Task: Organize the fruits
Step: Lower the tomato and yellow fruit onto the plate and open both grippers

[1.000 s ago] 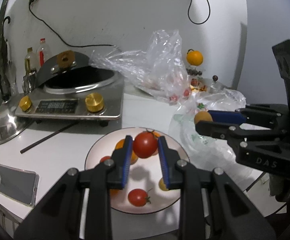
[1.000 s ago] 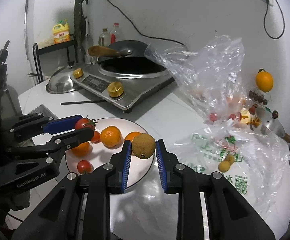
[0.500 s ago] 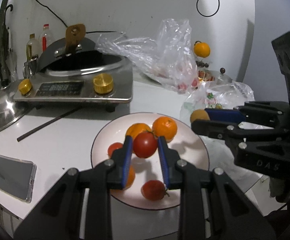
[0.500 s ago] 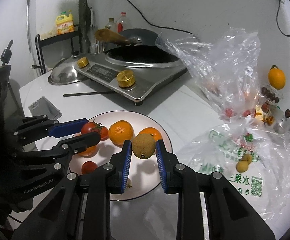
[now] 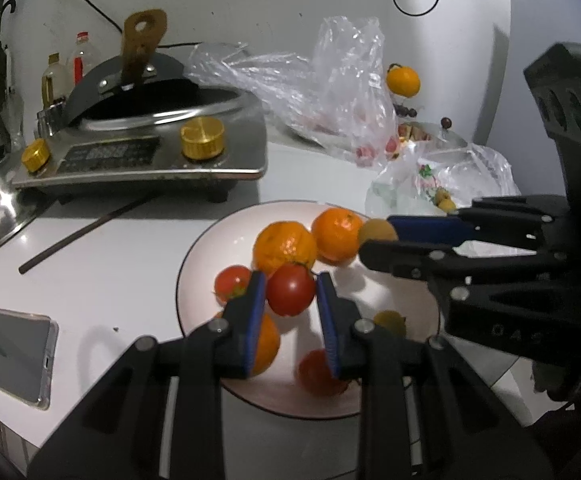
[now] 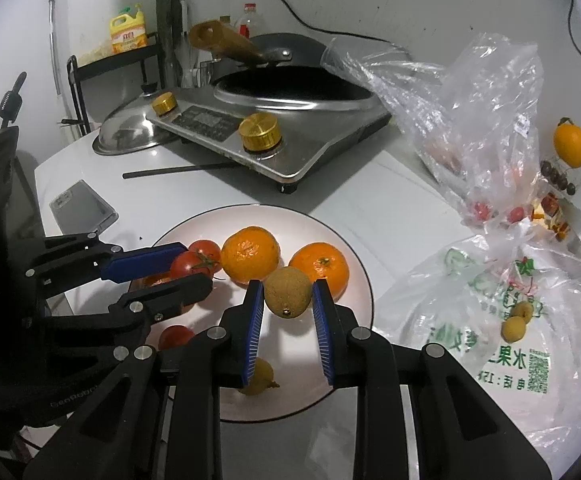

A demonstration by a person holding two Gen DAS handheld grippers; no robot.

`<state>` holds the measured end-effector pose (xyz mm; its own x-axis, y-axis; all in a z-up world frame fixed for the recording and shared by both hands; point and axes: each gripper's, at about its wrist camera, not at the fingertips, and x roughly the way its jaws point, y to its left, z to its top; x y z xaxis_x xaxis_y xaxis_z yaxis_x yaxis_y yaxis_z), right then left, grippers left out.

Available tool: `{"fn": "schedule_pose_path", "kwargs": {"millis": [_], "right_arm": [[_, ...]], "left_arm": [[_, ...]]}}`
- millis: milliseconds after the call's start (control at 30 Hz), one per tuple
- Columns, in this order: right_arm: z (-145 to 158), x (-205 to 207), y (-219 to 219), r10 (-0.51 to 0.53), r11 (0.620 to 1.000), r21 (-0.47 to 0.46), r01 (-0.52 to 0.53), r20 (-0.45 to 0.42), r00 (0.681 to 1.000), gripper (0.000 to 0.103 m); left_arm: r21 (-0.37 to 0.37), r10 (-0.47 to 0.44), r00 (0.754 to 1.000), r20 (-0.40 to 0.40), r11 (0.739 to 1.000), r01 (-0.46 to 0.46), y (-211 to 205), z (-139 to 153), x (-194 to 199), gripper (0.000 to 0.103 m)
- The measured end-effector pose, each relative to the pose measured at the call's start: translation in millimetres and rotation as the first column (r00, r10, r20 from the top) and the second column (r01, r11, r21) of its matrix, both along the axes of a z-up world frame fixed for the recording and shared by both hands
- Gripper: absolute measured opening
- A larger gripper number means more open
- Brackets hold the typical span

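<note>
Item, left gripper [image 5: 290, 294]: we hold it closed on a red tomato [image 5: 290, 289], pinched between the blue pads above the plate [image 5: 198, 256].

Item, right gripper [image 6: 286, 294]: we hold it closed on a brown, rough-skinned round fruit [image 6: 288, 291], above the near side of the same plate.

Item, plate contents: two mandarins [image 6: 250, 254] touching at the middle, a second tomato [image 5: 232, 282] beside them, a third tomato [image 6: 175, 337] near the front rim, a small yellow fruit [image 6: 259, 376] under our right gripper, and another orange fruit partly hidden behind the left finger.

Item, plastic bag [image 6: 530, 320] to the right, with a few small yellow fruits still lying on it.

Risks, as we judge them:
- Both grippers crowd one plate; their fingers could knock together as we lower.
- A round fruit let go from above may roll, strike its neighbours and run off the shallow rim.
- The tomato is soft; too hard a pinch could split it.
- The brown fruit could land on the small yellow one and push it out.
</note>
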<state>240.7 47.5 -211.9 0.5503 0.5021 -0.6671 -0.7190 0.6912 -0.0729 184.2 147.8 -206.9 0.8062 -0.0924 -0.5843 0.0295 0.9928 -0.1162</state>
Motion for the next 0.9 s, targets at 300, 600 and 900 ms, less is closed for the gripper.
{"fn": "schedule_pose_path", "kwargs": {"millis": [300, 600, 900], "right_arm": [[-11.6, 7.4, 4.1, 0.009, 1.000, -0.002, -0.009, -0.047, 0.999, 0.027], [-18.0, 11.8, 5.0, 0.012, 1.000, -0.001, -0.012, -0.076, 0.997, 0.027], [-9.8, 9.8, -5.7, 0.002, 1.000, 0.022, -0.001, -0.057, 0.998, 0.027]], "left_arm": [[0.001, -0.015, 1.000, -0.001, 1.000, 0.015, 1.7, -1.0, 2.9, 0.028], [0.000, -0.011, 1.000, -0.012, 1.000, 0.011, 1.1, -0.3, 3.3, 0.028], [0.014, -0.006, 1.000, 0.003, 1.000, 0.006, -6.1, 8.3, 0.6, 0.034]]}}
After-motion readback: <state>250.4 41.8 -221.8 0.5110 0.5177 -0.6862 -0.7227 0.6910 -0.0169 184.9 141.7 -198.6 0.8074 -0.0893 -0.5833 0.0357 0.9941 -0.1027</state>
